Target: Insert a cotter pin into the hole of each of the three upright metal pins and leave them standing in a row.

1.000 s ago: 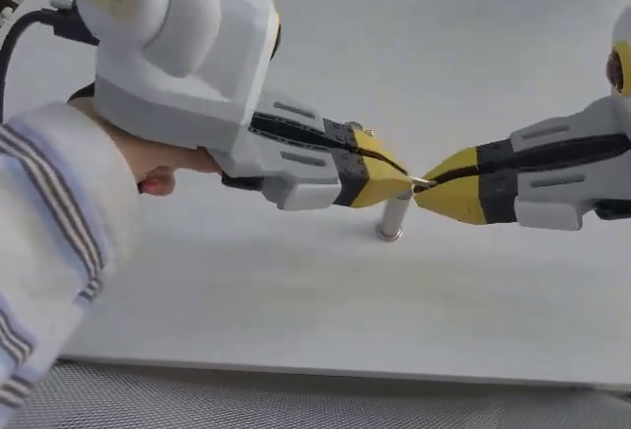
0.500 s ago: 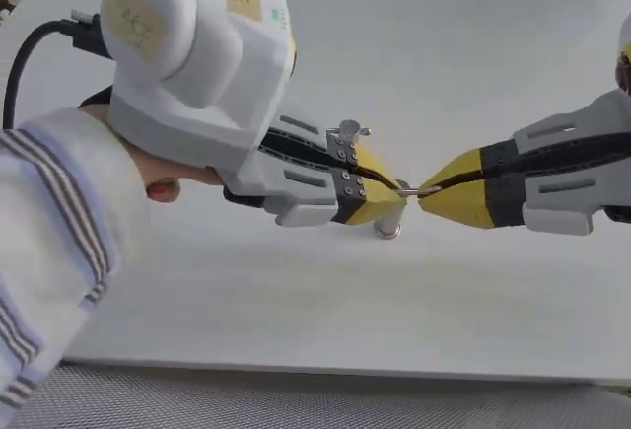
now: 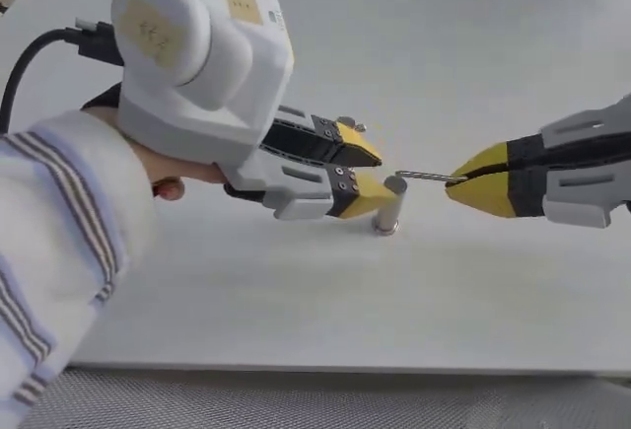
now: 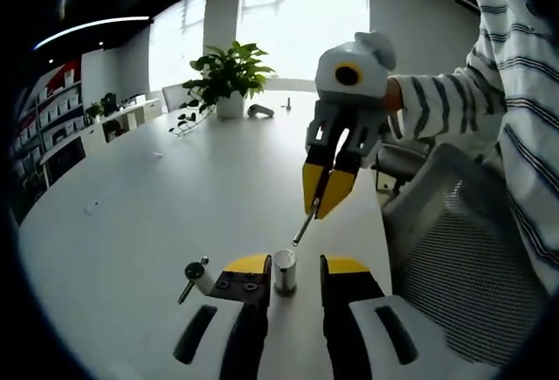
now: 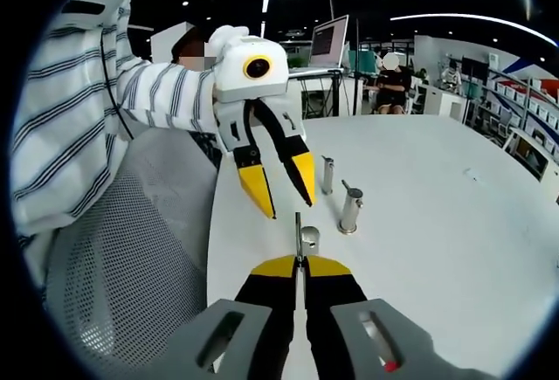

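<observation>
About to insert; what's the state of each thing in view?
Left gripper: open, jaws either side of near metal pin.
Right gripper: shut on cotter pin.
Cotter pin: held level, tip beside near metal pin's top.
Near metal pin: upright, nothing through it.
Middle metal pin: upright, cotter pin through it.
Far metal pin: upright, too small to tell.

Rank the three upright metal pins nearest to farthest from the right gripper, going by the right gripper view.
1. The front pin, just ahead of the right gripper, under the held cotter pin.
2. The middle pin, further out, toward the view's right.
3. The far pin, beyond both, beside the open left gripper.
</observation>
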